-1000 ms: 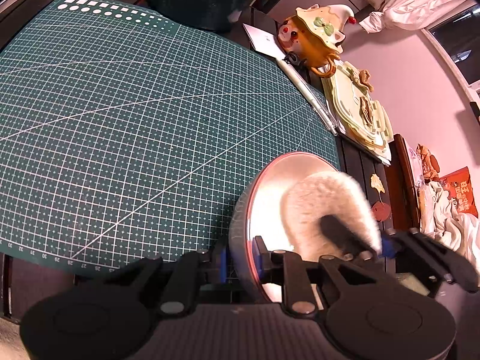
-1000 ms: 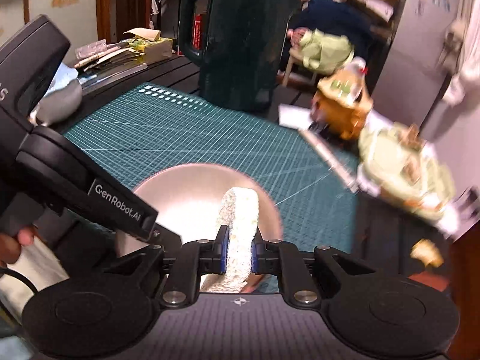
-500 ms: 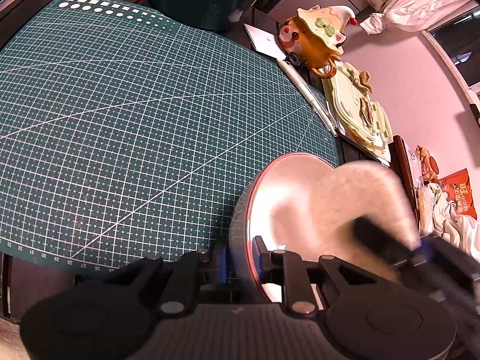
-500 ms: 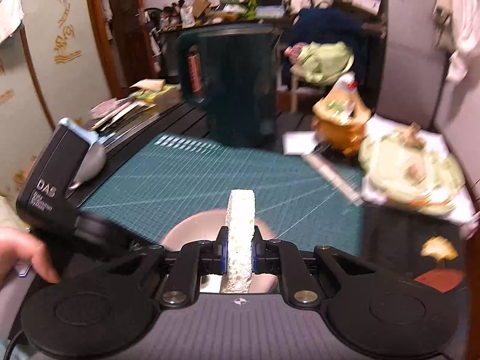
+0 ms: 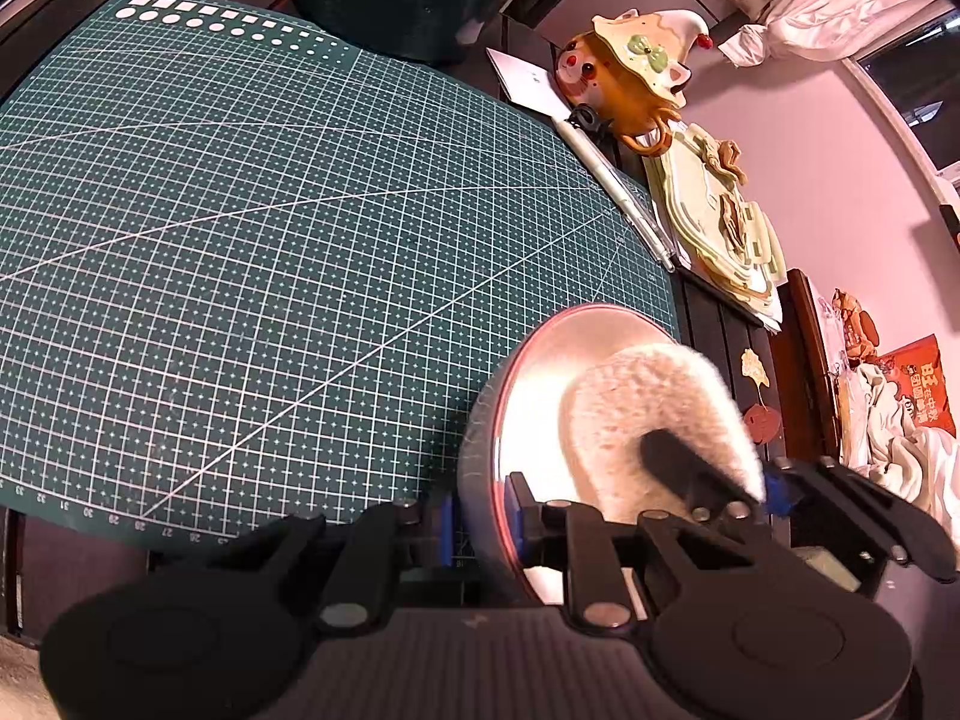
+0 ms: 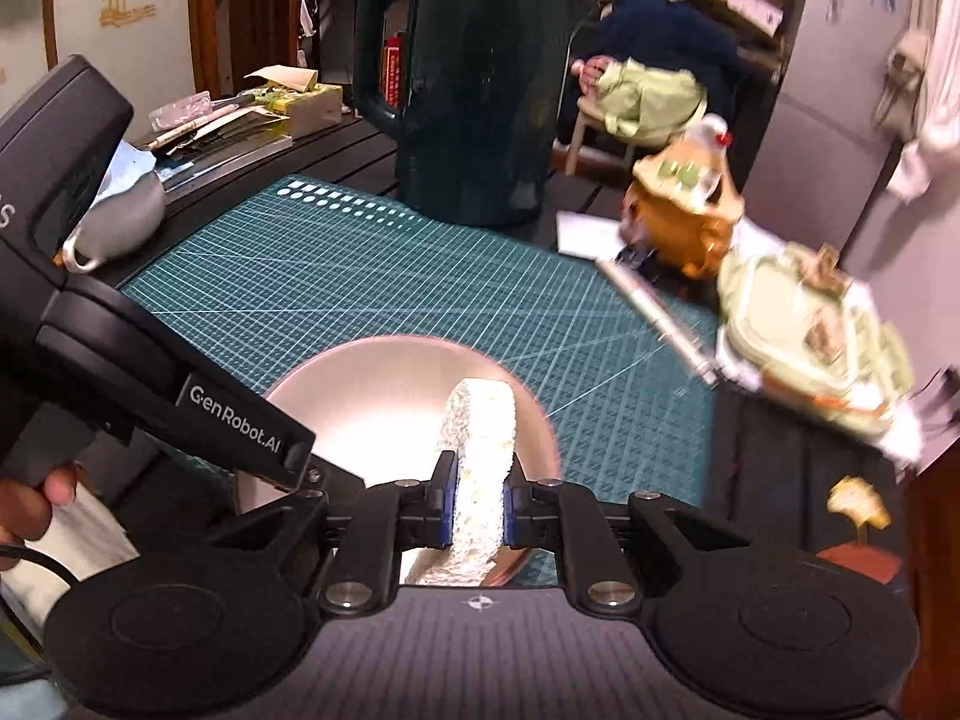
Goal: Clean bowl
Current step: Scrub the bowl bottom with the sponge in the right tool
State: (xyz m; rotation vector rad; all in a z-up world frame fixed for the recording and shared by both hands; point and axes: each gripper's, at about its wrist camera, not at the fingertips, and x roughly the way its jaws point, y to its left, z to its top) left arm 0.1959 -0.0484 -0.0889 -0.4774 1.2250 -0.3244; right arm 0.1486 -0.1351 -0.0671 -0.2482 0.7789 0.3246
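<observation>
Holding the near rim between its pads, the left gripper (image 5: 483, 519) is clamped on the one metal bowl (image 5: 534, 378), which is tilted up on edge at the near right corner of the single green cutting mat (image 5: 270, 228) on the dark worktop (image 6: 774, 462). The right gripper (image 6: 477, 507) is pressed shut on the one white sponge (image 6: 480, 450), whose upper part lies inside the bowl's shiny hollow; in the left wrist view the sponge (image 5: 654, 414) covers the right half of the bowl's inside, with the right gripper's black finger across it.

Counted around them: one dark green kettle (image 6: 474, 96) at the far edge of the mat, one orange cat-shaped figure (image 5: 624, 78) to the right, one pale pen-like knife (image 5: 624, 192) along the mat's right edge, one stack of pale green card pieces (image 5: 714, 222) beside it, and one grey mask (image 6: 120, 210) at the left. A hand (image 6: 27, 501) holds the left gripper's handle.

Against half a second earlier, the sponge sits lower and deeper in the bowl, no longer drawn out past its right rim; it lies much as it did a second ago. The bowl and the left gripper have kept their place throughout.
</observation>
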